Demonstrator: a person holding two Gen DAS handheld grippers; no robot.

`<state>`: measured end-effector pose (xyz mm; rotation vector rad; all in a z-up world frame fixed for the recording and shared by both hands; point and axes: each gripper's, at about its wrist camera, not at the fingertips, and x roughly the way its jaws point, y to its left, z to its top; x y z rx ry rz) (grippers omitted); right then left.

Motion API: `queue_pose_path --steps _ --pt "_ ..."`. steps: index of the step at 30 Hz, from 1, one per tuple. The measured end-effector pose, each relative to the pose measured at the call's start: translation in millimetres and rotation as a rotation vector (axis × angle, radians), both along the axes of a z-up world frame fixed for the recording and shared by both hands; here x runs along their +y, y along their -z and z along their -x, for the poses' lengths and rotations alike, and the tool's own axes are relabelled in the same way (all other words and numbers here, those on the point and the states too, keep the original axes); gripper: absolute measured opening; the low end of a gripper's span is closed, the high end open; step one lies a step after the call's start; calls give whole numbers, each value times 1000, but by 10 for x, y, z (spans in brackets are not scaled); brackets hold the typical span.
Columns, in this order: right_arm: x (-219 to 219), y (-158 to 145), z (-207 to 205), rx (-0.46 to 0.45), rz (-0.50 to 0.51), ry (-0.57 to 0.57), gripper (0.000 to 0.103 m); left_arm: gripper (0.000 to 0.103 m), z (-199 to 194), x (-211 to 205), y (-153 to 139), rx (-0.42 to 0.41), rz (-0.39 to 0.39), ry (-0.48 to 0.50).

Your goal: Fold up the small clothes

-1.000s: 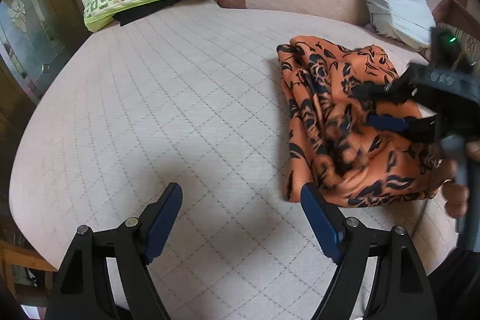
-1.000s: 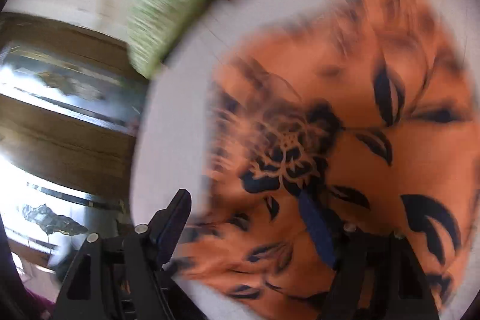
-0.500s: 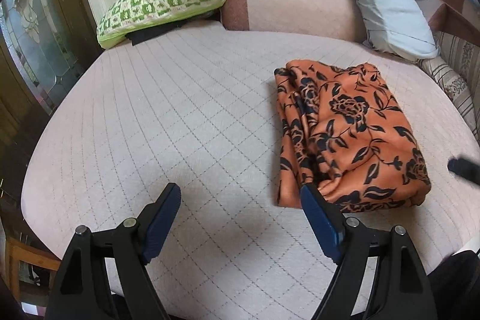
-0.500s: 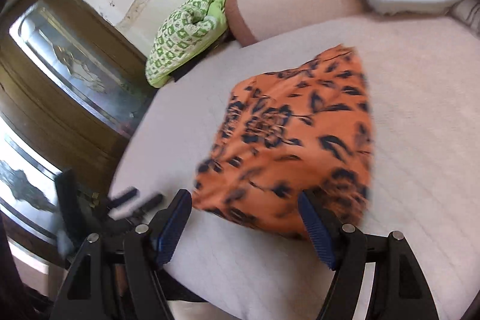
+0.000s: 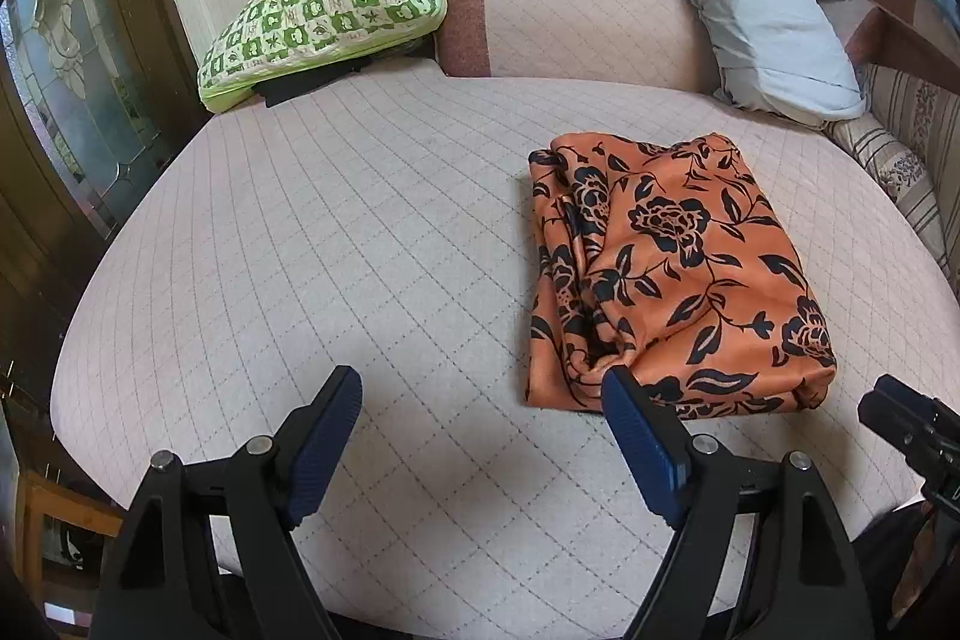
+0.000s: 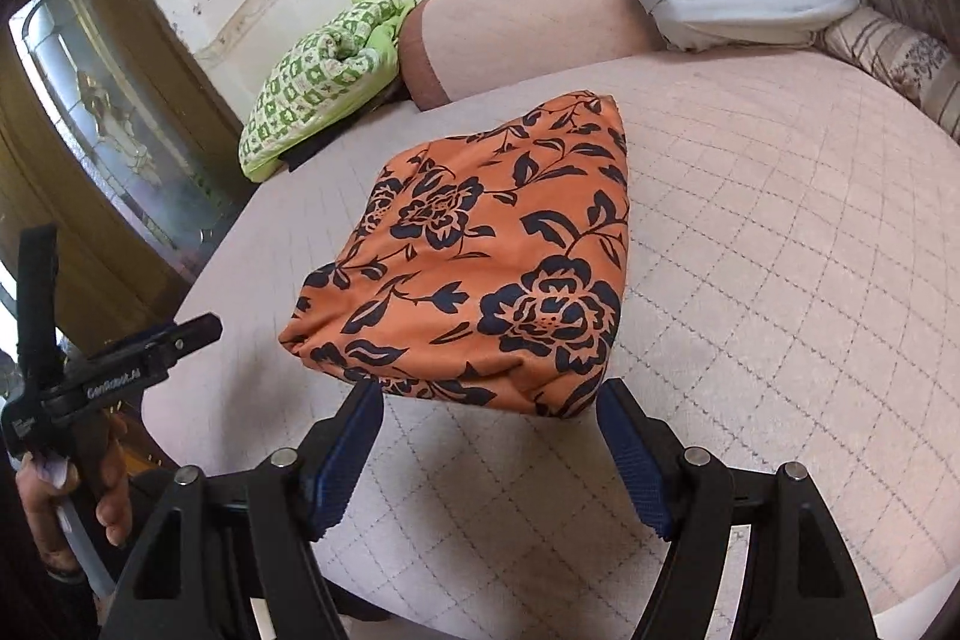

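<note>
An orange cloth with a black flower print (image 5: 672, 274) lies folded in a compact rectangle on the quilted pink bed (image 5: 336, 244). It also shows in the right wrist view (image 6: 480, 268). My left gripper (image 5: 483, 424) is open and empty, above the bed just left of the cloth's near corner. My right gripper (image 6: 489, 439) is open and empty, just short of the cloth's near edge. The left gripper also shows at the left of the right wrist view (image 6: 180, 334), held in a hand.
A green checked quilt (image 5: 324, 16) lies at the bed's far left, beside a pink bolster (image 5: 576, 22). A grey pillow (image 5: 756, 10) and a striped cushion (image 5: 906, 148) stand at the far right. A wooden glass-door cabinet (image 5: 66, 88) stands to the left.
My right gripper has let go of the cloth and pulled back toward the bed's near edge. The cloth now lies flat and folded. My left gripper has drawn back a little.
</note>
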<state>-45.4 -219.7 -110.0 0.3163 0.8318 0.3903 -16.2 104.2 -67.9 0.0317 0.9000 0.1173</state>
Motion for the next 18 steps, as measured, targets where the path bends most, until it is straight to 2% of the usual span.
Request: queue_pose_path --steps 18 --pt "-47 -34 18 -11 -45 6 77 83 33 -57 -15 -5 -9 8"
